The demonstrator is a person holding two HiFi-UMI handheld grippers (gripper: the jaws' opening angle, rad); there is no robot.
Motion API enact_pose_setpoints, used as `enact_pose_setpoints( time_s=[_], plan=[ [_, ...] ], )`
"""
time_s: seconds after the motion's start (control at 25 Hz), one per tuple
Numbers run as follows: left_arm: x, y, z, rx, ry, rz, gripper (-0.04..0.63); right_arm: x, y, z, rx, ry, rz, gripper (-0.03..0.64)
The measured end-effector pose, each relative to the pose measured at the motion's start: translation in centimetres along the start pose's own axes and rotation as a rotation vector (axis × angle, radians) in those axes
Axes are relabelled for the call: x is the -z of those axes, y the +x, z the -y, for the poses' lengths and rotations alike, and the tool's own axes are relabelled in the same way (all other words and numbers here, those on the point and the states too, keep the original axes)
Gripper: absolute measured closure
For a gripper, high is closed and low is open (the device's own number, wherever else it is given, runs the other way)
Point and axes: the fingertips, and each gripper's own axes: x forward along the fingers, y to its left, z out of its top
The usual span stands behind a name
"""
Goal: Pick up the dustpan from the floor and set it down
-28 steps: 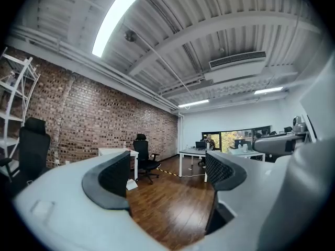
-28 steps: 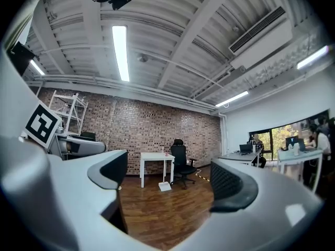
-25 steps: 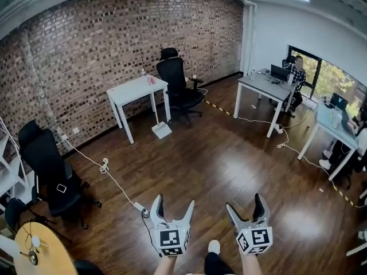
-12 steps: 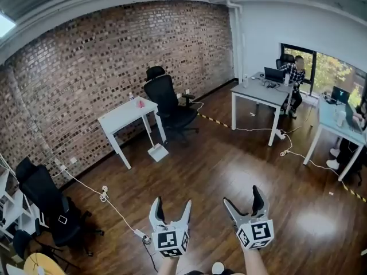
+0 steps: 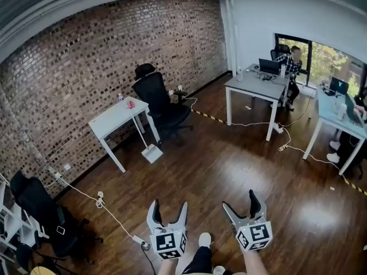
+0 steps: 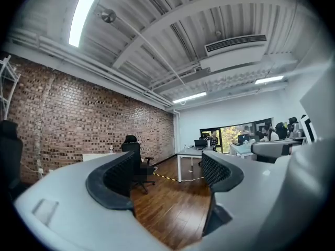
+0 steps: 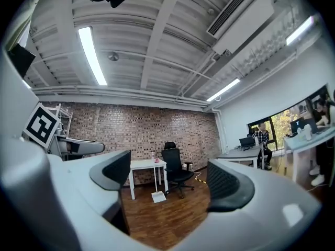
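While the white long-handled dustpan (image 5: 152,152) sits beside the white worktop (image 5: 114,119), left hand-held gripper (image 5: 168,206) and right hand-held gripper (image 5: 239,201) are both closing on nothing.

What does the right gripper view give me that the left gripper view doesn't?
Only the right gripper view: the dustpan standing on the floor by the white table, plus the left gripper alongside. Only the left gripper view: the right gripper at its edge. Both: brick wall, black office chair, and each gripper's own jaws closing with nothing between them.
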Motion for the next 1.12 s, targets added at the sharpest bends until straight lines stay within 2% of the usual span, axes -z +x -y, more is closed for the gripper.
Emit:
enact_pose_setpoints(
  time_s=[0.24, 0.4, 0.64, 0.88, 1.04, 1.12],
  plan=[
    [0.5, 9.0, 0.4, 0.054, -0.040, 0.010, 0.222, 0.5, 6.0, 3.8, 0.030, -0.038, -0.028, 0.158],
    [-0.3, 15.5, -0.2, 0.090, -0.037, 0.035, 0.221, -0.7, 11.7, 6.6, 0.064, -0.064, -0.005, 0.164],
    [-2.2, 24.8, -2.9, 0.107, -0.055, 0.060, 0.221, -2.6, 21.1, 7.7, 0.040, -0.093, 0.015, 0.164],
    [-1.4, 32.5, -7.0, 0.126, -0.052, 0.066, 0.222, -0.9, 29.4, 7.9, 0.040, -0.099, 0.006, 0.166],
    [-0.1, 36.3, -7.7, 0.160, -0.149, 0.038, 0.222, 1.0, 32.3, 9.4, 0.051, -0.092, -0.024, 0.167],
    [0.2, 37.9, -7.6, 0.172, -0.147, 0.033, 0.222, 2.0, 33.2, 10.4, 0.063, -0.081, -0.051, 0.169]
  ],
)
